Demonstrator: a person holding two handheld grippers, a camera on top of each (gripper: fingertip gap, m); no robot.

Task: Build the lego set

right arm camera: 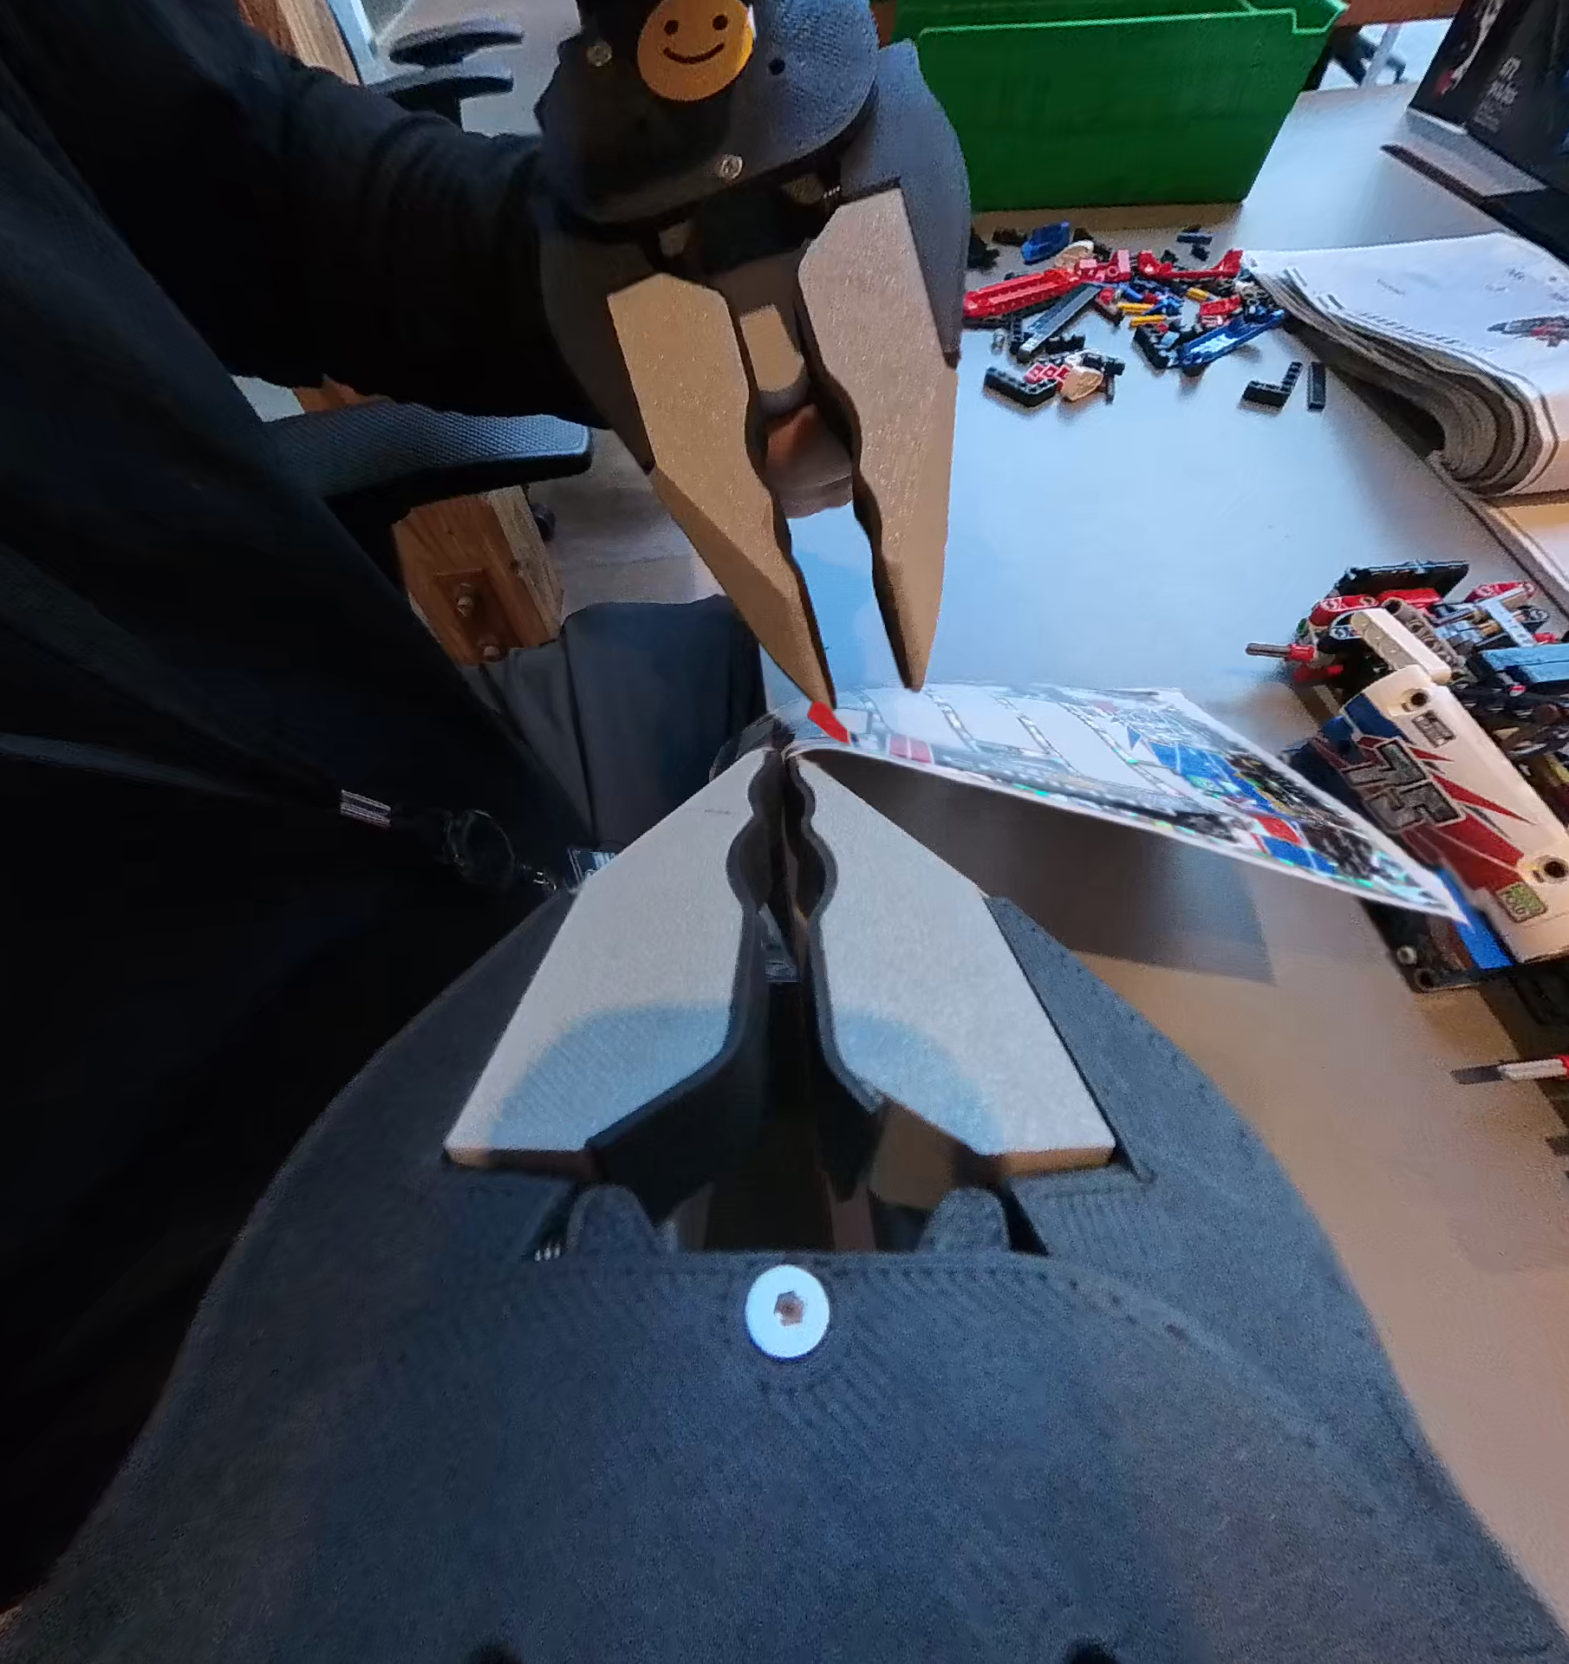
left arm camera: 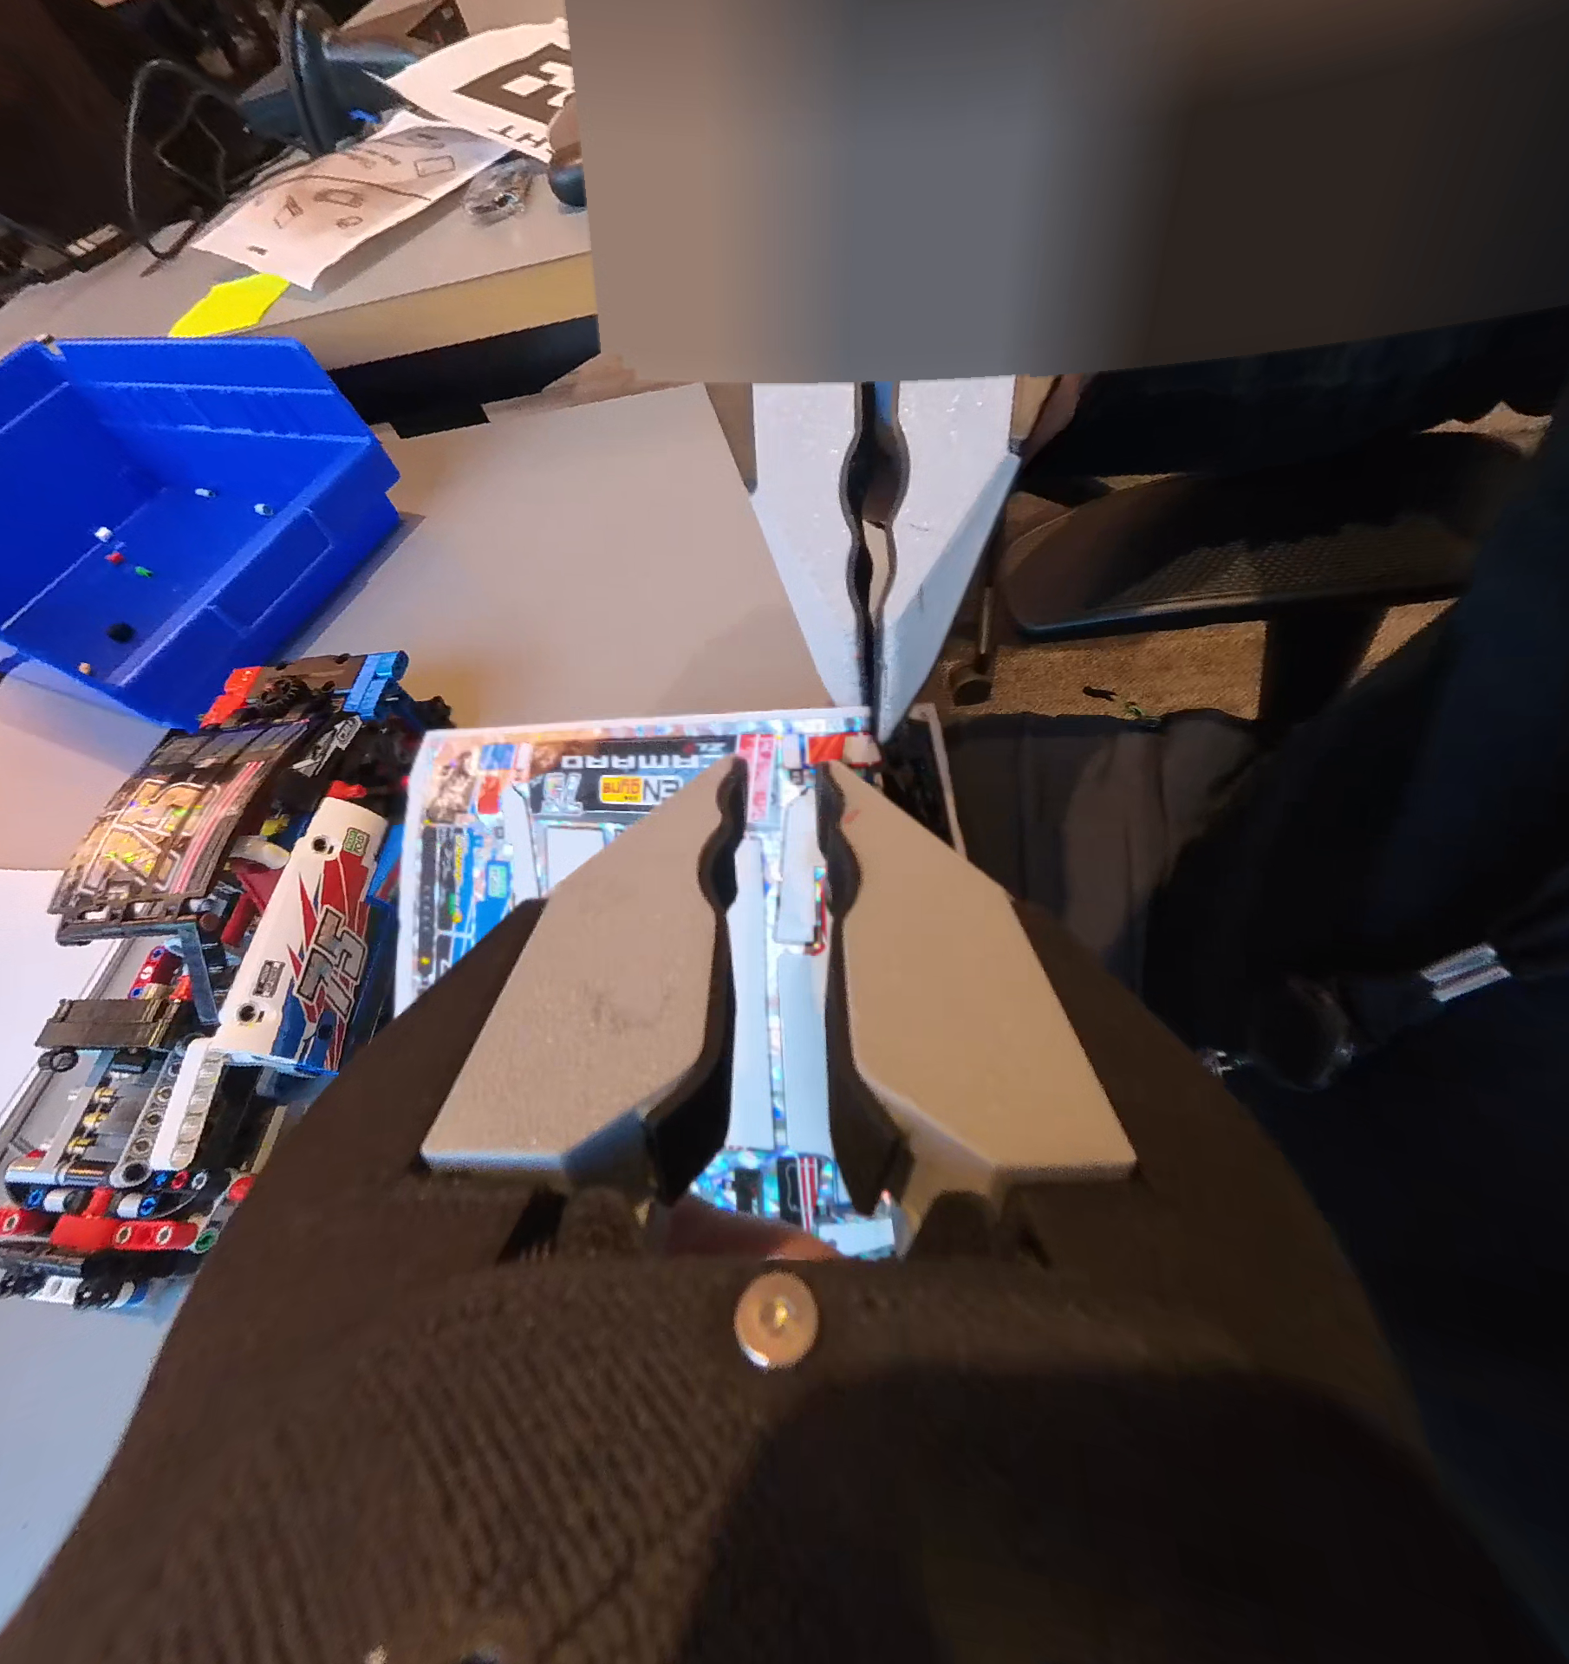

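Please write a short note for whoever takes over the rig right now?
Right gripper: shut on the corner of the sticker sheet, holding it tilted above the table.
Left gripper: open, tips over the red sticker at that corner.
The car lies beside the sheet, partly built, some stickers on.
Loose pieces lie behind, near the manual.
Left: peel the sticker, apply it, finish building.

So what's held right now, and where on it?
The right hand-held gripper pinches the sticker sheet at its corner, lifting it off the table. The left hand-held gripper is open, tips at that corner, gripping nothing.
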